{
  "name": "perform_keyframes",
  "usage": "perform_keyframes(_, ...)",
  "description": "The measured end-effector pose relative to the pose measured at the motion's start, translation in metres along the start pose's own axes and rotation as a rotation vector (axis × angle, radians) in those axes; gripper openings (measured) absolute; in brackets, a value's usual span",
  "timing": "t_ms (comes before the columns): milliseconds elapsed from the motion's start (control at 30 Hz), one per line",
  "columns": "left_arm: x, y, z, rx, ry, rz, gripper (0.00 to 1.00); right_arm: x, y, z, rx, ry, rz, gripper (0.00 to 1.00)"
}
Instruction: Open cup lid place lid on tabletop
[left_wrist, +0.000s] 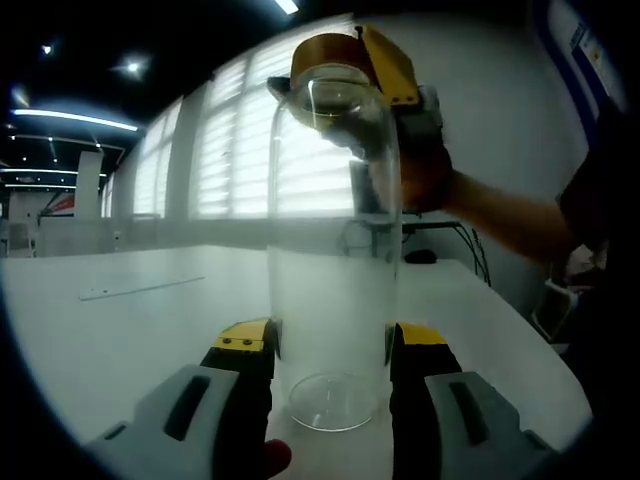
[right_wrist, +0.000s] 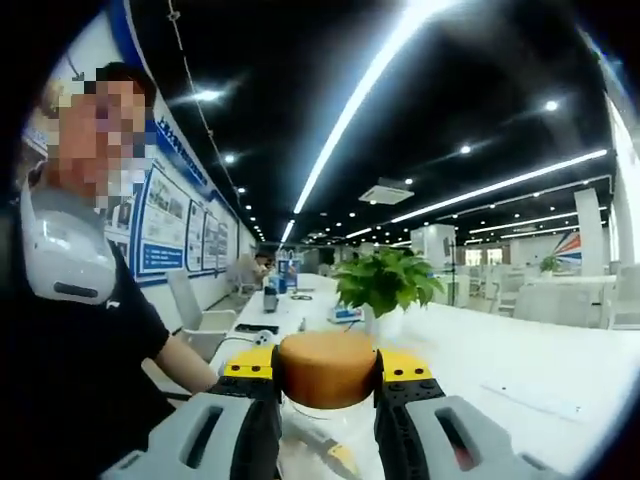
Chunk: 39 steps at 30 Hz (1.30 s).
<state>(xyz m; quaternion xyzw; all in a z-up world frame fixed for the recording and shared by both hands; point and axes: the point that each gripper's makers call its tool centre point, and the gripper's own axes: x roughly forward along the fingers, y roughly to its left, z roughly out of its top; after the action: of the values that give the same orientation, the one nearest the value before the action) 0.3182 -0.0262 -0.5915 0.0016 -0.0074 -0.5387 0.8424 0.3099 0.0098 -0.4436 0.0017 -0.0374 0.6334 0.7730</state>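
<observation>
A tall clear glass cup (left_wrist: 334, 260) stands upright on the white tabletop (left_wrist: 130, 330). My left gripper (left_wrist: 333, 345) is shut on its lower body, one jaw on each side. At the cup's top sits a brown wooden lid (left_wrist: 325, 50), gripped by my right gripper (left_wrist: 400, 80), which comes in from the right with the person's hand (left_wrist: 425, 170) behind it. In the right gripper view the lid (right_wrist: 327, 368) sits clamped between my right gripper's (right_wrist: 328, 375) yellow-tipped jaws, with the cup's glass rim (right_wrist: 310, 425) just under it.
A thin white strip (left_wrist: 140, 288) lies on the table at left. A potted green plant (right_wrist: 385, 282) stands farther along the white table (right_wrist: 520, 360). The person's dark-sleeved body (right_wrist: 70, 380) is at left, with chairs (right_wrist: 195, 300) beyond.
</observation>
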Motion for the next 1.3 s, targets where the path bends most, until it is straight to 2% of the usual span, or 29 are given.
perform_keyframes(133, 0.000, 0.000, 0.000, 0.000, 0.000, -0.001, 0.36, 0.000, 0.001, 0.000, 0.000, 0.003, 0.062, 0.31)
perform_keyframes(267, 0.000, 0.000, 0.000, 0.000, 0.000, -0.001, 0.36, 0.000, 0.003, 0.000, 0.000, -0.001, 0.087, 0.31)
perform_keyframes(733, 0.001, 0.000, 0.000, 0.001, 0.000, -0.001, 0.36, -0.001, 0.004, 0.008, -0.013, -0.011, 0.092, 0.31)
perform_keyframes(900, 0.001, 0.000, 0.000, 0.002, 0.000, -0.001, 0.36, -0.002, 0.003, 0.017, 0.001, -0.040, 0.082, 0.31)
perform_keyframes(1067, 0.001, 0.000, 0.000, 0.002, 0.000, -0.002, 0.36, -0.001, 0.005, 0.014, -0.014, -0.020, 0.077, 0.31)
perform_keyframes(1300, 0.001, -0.001, 0.000, 0.002, 0.000, -0.002, 0.36, -0.002, 0.005, 0.019, -0.008, -0.035, 0.074, 0.31)
